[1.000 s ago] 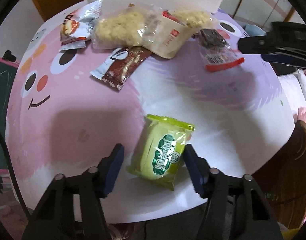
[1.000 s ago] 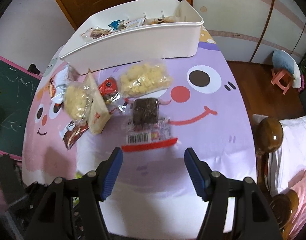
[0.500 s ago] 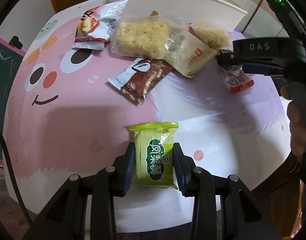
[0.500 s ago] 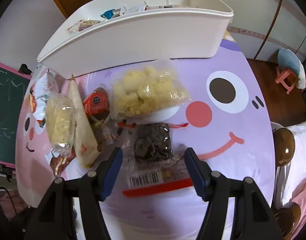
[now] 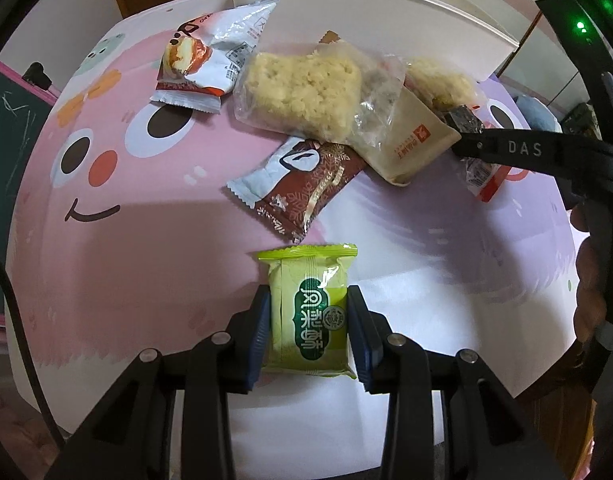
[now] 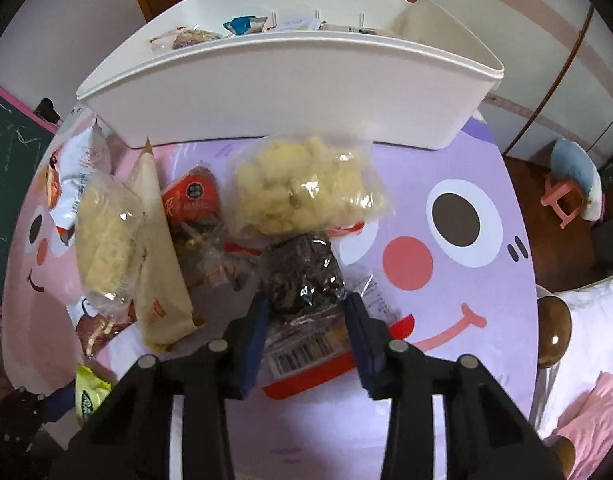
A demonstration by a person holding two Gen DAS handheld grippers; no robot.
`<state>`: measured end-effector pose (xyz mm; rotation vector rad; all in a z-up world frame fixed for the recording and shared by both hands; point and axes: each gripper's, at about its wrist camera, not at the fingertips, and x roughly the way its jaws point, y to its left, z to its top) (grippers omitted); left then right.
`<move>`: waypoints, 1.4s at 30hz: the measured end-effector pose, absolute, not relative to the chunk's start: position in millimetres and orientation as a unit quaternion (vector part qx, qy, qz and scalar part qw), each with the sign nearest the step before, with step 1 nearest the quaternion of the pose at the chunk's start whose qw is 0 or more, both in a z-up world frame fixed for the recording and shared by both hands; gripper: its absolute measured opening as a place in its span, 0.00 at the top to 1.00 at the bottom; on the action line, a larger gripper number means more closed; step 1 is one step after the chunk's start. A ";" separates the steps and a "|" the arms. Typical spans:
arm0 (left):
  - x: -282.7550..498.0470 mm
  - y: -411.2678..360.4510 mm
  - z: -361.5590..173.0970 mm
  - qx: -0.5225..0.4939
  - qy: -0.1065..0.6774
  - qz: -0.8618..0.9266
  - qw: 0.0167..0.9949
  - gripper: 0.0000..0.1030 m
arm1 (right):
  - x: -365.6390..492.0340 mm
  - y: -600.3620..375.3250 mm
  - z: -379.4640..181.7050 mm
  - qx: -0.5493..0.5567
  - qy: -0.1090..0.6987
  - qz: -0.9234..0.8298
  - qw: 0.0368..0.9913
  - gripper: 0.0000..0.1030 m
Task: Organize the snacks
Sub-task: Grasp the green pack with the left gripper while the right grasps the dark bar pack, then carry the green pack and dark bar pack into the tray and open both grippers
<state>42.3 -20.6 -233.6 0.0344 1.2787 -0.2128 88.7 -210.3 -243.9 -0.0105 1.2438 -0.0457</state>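
Observation:
My left gripper [image 5: 308, 320] is shut on a green snack packet [image 5: 308, 308] near the table's front edge; the packet also shows in the right wrist view [image 6: 88, 394]. My right gripper [image 6: 306, 320] is shut on a clear packet of dark snack with a red edge and barcode [image 6: 302, 276], which lies on the table. The right gripper shows from the side in the left wrist view [image 5: 518, 148]. A white storage box [image 6: 282, 96] stands behind the pile and holds several snacks.
On the cartoon tablecloth [image 5: 106, 208] lie a brown and white wrapper [image 5: 298, 184], two puffed rice packets [image 5: 302, 92] [image 6: 306, 188], a beige packet [image 5: 410, 140], a white and red packet [image 5: 210, 56] and a red packet [image 6: 192, 200]. A bed [image 6: 586, 344] is to the right.
Both grippers have closed: the left on the green packet, the right after moving forward onto the dark snack packet.

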 end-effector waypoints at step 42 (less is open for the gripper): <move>54.1 -7.9 -219.0 -0.015 0.596 -0.102 0.797 0.66 | 106.1 -223.0 -241.5 0.002 0.583 0.028 0.812 0.44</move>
